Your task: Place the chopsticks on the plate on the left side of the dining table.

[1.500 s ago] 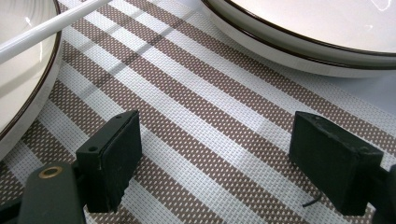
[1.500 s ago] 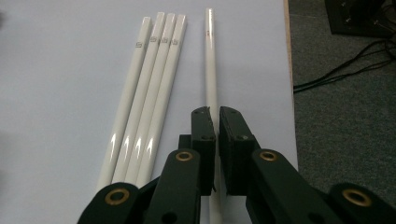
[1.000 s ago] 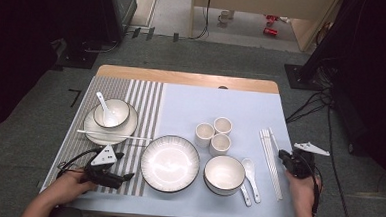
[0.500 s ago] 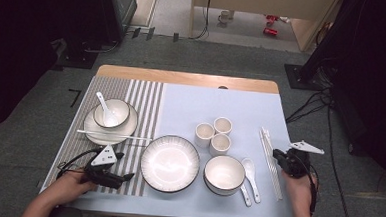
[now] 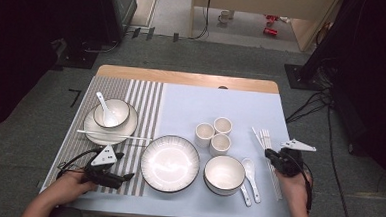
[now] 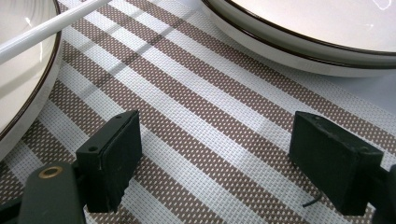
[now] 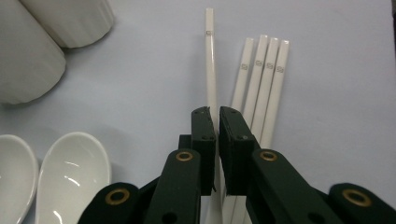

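Several white chopsticks (image 5: 267, 141) lie side by side on the pale blue mat at the right; one chopstick (image 7: 210, 60) lies a little apart from the other three (image 7: 264, 70). My right gripper (image 5: 272, 155) hovers just over their near ends with its jaws shut (image 7: 217, 112), the lone chopstick running out from under the left jaw; I see nothing clamped between the pads. My left gripper (image 5: 126, 176) rests on the striped placemat (image 6: 196, 107) at the front left, jaws wide open (image 6: 215, 140) and nothing between them.
A large plate (image 5: 169, 162), a bowl (image 5: 223, 174), two spoons (image 5: 250, 171) and three cups (image 5: 213, 134) sit mid-table. At the left a plate (image 5: 94, 128) carries a small bowl with a spoon (image 5: 111, 114) and a chopstick (image 5: 114, 134) across its near rim.
My right gripper has shifted left, from beside the chopsticks to over their near ends. The left gripper has stayed put.
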### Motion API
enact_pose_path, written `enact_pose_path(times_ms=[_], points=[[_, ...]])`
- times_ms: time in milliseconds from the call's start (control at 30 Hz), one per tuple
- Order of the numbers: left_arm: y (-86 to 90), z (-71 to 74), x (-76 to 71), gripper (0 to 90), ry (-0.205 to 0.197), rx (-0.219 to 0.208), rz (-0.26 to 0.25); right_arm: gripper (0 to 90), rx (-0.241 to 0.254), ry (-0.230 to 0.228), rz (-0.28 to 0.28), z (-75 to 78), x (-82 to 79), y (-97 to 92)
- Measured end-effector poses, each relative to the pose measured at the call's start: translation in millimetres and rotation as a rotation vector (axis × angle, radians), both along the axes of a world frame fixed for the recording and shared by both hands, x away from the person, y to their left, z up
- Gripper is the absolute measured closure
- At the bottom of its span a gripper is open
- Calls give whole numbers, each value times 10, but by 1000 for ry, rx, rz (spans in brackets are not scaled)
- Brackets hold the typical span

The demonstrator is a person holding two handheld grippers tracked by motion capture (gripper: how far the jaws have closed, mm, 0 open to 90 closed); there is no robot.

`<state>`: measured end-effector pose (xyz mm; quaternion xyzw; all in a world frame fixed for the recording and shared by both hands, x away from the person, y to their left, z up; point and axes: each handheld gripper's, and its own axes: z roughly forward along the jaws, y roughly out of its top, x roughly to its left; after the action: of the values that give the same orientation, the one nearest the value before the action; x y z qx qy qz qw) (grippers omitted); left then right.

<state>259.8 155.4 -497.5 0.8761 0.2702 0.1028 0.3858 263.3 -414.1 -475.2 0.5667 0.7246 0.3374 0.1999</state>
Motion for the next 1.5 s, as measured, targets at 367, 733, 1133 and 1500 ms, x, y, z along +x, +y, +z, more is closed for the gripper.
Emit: enact_pose_path(times_ms=[367,733,1133,1500], points=[[-2,1,-2,171,-1,5,-2,854,-11,1,75,72,52,118],[-2,0,-3,171,-2,5,-2,854,25,-17,130,212,84,121],[-2,-1,-2,171,-1,2,-1,854,38,-10,211,396,189,210],[-1,0,-1,171,-1,1,0,854,16,-20,245,524,245,264]])
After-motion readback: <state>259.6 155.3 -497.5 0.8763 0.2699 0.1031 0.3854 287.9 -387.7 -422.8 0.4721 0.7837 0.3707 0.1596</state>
